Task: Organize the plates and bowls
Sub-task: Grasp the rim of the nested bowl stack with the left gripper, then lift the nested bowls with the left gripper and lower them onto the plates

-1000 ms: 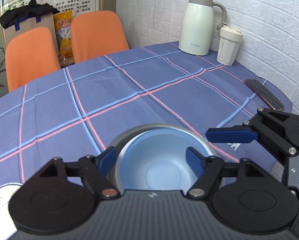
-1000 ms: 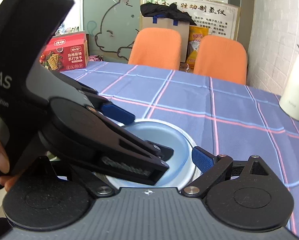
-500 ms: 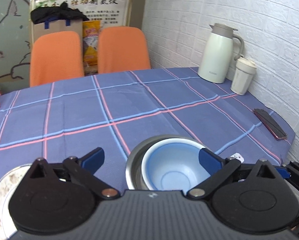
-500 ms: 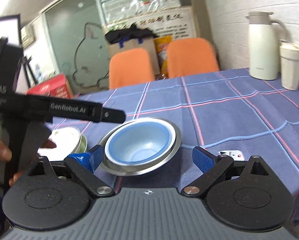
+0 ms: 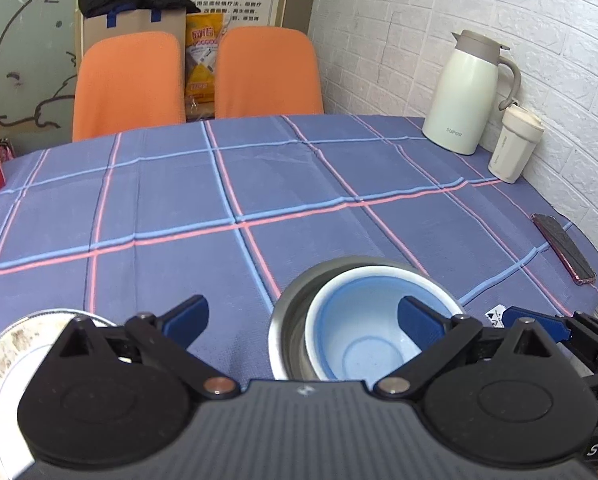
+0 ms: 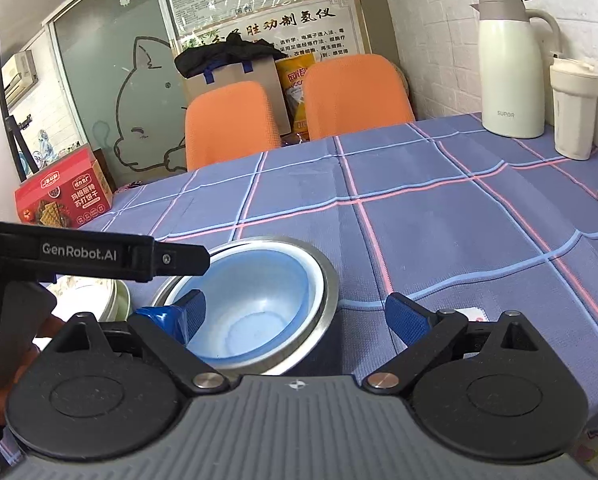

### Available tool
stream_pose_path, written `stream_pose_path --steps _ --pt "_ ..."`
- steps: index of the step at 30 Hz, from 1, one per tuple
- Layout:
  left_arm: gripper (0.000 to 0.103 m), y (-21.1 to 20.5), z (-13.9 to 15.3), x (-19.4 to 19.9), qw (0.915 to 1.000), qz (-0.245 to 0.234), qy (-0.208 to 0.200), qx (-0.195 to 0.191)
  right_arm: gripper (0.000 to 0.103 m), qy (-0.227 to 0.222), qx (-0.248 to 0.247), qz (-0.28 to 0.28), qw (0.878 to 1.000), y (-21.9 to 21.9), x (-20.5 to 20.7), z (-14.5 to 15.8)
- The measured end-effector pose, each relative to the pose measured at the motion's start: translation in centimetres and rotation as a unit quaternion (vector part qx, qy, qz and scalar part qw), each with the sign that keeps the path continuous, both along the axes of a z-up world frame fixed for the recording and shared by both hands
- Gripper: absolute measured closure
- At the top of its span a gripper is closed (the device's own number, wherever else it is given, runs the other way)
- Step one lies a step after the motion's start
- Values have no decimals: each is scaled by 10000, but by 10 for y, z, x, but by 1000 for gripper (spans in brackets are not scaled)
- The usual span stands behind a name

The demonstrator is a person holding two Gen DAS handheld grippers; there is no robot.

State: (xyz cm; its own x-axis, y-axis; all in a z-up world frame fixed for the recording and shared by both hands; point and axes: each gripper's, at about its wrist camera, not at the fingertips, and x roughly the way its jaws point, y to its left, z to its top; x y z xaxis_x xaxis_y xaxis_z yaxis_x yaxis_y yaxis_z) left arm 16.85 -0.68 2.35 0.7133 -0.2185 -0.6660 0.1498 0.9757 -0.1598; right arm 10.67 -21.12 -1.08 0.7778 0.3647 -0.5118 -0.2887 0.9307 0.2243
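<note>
1. Filling most of both views, the round table under its blue cloth with pink and pale-blue checks carries everything I work with.
2. At lower centre of the left view, the shiny steel bowl sits on the cloth with the light-blue plastic bowl nested inside it.
3. At lower left, the speckled white plate lies partly hidden behind my tool.
4. My left gripper is spread wide, clasping nothing, its right finger over the blue bowl.
5. My right gripper is likewise spread and empty, its left finger over the bowls.
</note>
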Motion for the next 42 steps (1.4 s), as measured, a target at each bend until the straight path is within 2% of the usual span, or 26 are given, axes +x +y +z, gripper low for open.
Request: stream_pose_path --steps 11,21,26,30,36,42 --pt "4 -2 -13 17 9997 -30 226 42 19 290 -86 80 9995 6 18 -10" --pt "4 -14 -34 40 9972 -306 667 136 18 726 -203 144 9971 19 36 -23" --pt "4 -16 -45 49 9952 -308 896 246 17 695 -495 132 9963 27 35 -23" --pt "3 -17 -45 52 9943 -345 942 359 17 649 -1026 144 9925 41 32 -25" --pt "4 -18 -46 54 9911 -647 1061 474 16 782 -888 133 9929 36 38 -21" --pt "4 -17 -47 55 9903 -739 1082 462 16 601 -748 92 9953 39 33 -24"
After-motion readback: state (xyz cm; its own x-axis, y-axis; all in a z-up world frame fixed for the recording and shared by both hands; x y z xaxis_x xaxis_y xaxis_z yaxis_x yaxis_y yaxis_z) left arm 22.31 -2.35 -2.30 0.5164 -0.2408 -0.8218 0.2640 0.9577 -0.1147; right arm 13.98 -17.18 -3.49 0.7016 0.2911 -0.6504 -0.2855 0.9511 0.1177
